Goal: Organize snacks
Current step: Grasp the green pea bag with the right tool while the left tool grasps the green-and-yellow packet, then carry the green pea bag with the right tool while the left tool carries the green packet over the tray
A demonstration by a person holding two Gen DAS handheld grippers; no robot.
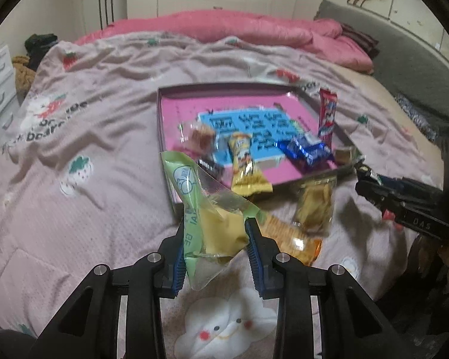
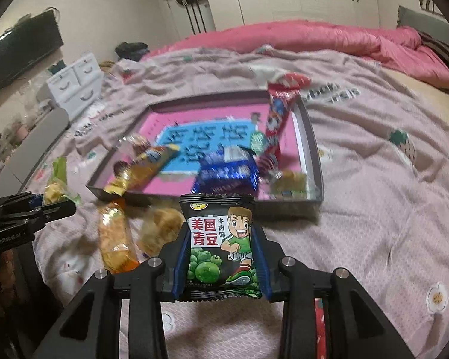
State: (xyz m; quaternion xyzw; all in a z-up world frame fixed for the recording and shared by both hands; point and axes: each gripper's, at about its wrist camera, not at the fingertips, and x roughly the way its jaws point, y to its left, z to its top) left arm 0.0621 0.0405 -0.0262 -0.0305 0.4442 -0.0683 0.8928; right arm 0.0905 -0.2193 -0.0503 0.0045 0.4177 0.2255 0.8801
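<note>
A wide bed [image 2: 374,179] fills the room, its pinkish blanket bare and rumpled to the left and right of a shallow dark-rimmed tray [image 2: 311,137] lying in the middle, while a rolled pink quilt [image 2: 299,39] closes off the far edge. Inside the tray I count one tall red packet [image 2: 277,119] leaning on the right rim, one blue wrapper [image 2: 227,169], one yellow bar [image 1: 245,161] hanging over the near rim, and one small clear-wrapped brown sweet [image 1: 200,140]; the tray's printed floor is too blurred to read. On the blanket just in front of the tray lie two loose clear packets of pale yellow snacks [image 2: 115,236], side by side. The left gripper [image 1: 215,251] pinches a crumpled green-and-clear packet [image 1: 206,206] above the blanket near the tray's front corner. The right gripper [image 2: 220,257] clamps one dark packet [image 2: 220,242], upright, marked 美国青豆 and 牛肉味, just short of the tray's near rim.
</note>
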